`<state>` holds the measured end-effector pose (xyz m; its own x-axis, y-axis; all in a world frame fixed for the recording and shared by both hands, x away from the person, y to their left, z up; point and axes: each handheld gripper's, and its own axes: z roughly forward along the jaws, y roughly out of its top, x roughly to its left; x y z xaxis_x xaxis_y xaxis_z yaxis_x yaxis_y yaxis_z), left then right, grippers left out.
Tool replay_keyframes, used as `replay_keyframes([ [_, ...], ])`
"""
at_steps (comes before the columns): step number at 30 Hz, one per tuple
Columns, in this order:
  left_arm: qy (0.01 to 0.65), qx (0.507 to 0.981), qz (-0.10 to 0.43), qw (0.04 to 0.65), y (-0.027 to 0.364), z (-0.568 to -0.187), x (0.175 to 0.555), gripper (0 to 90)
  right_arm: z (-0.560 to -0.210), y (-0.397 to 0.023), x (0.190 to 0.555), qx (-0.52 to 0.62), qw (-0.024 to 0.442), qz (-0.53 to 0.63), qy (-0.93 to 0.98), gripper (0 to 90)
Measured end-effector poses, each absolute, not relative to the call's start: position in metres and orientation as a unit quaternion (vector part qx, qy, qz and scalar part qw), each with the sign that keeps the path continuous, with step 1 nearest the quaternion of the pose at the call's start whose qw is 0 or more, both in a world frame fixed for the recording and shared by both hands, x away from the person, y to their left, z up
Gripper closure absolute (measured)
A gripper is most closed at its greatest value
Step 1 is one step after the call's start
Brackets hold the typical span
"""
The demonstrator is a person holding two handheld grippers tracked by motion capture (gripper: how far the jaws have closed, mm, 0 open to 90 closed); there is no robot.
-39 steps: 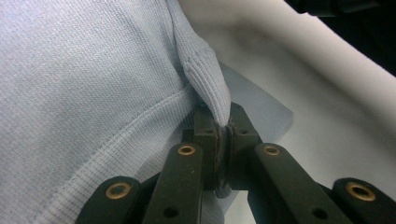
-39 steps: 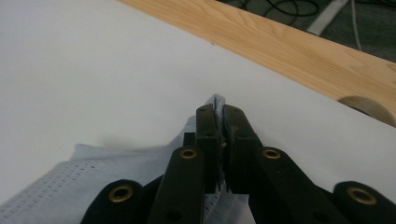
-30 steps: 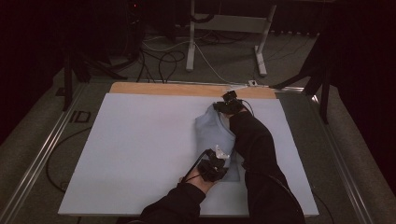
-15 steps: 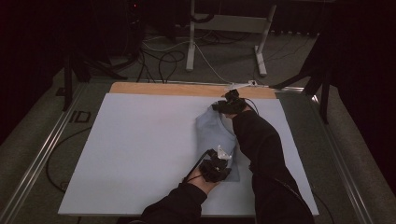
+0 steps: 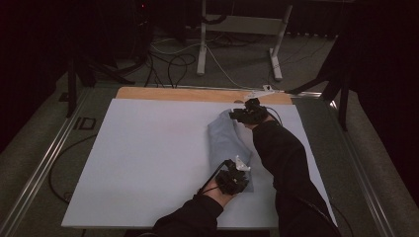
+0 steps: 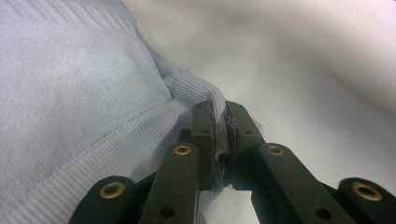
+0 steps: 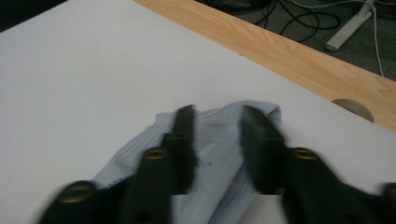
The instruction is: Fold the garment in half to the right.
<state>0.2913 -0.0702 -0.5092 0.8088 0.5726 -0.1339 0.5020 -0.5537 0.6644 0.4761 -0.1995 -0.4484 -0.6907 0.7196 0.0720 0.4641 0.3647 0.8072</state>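
On the white table, right of centre, a pale blue garment is laid; its near hem is pinched by the left gripper, while the right gripper, its jaws just closing yet still parted, is held over the far end.

The garment is pale blue-grey, ribbed along its hem in the left gripper view; the table cover is plain white; the far tabletop strip is light wood; both grippers, left and right, are black with brass-coloured rivets; the sleeves are black.
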Motion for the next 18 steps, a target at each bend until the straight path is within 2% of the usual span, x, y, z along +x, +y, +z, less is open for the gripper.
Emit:
replay_keyframes([
  [4,0.304,0.88,0.057,0.361,-0.076,-0.507,0.29,85.1,-0.455,-0.201,0.466,0.365,0.149,0.43,0.812,84.0],
  [9,0.294,0.885,0.066,0.354,-0.084,-0.508,0.288,85.5,-0.459,-0.207,0.459,0.365,0.14,0.442,0.807,83.3],
  [10,0.294,0.887,0.066,0.351,-0.085,-0.509,0.288,85.4,-0.458,-0.208,0.457,0.367,0.139,0.444,0.805,80.9],
  [12,0.297,0.885,0.063,0.354,-0.085,-0.512,0.288,85.1,-0.458,-0.21,0.455,0.367,0.136,0.453,0.801,68.5],
  [13,0.3,0.882,0.062,0.357,-0.086,-0.512,0.288,84.7,-0.458,-0.212,0.455,0.364,0.138,0.456,0.8,65.5],
  [15,0.293,0.884,0.056,0.359,-0.088,-0.514,0.287,81.1,-0.457,-0.213,0.453,0.37,0.139,0.463,0.793,53.2],
  [18,0.282,0.888,0.05,0.361,-0.091,-0.517,0.284,73.7,-0.456,-0.215,0.45,0.373,0.143,0.468,0.788,45.4],
])
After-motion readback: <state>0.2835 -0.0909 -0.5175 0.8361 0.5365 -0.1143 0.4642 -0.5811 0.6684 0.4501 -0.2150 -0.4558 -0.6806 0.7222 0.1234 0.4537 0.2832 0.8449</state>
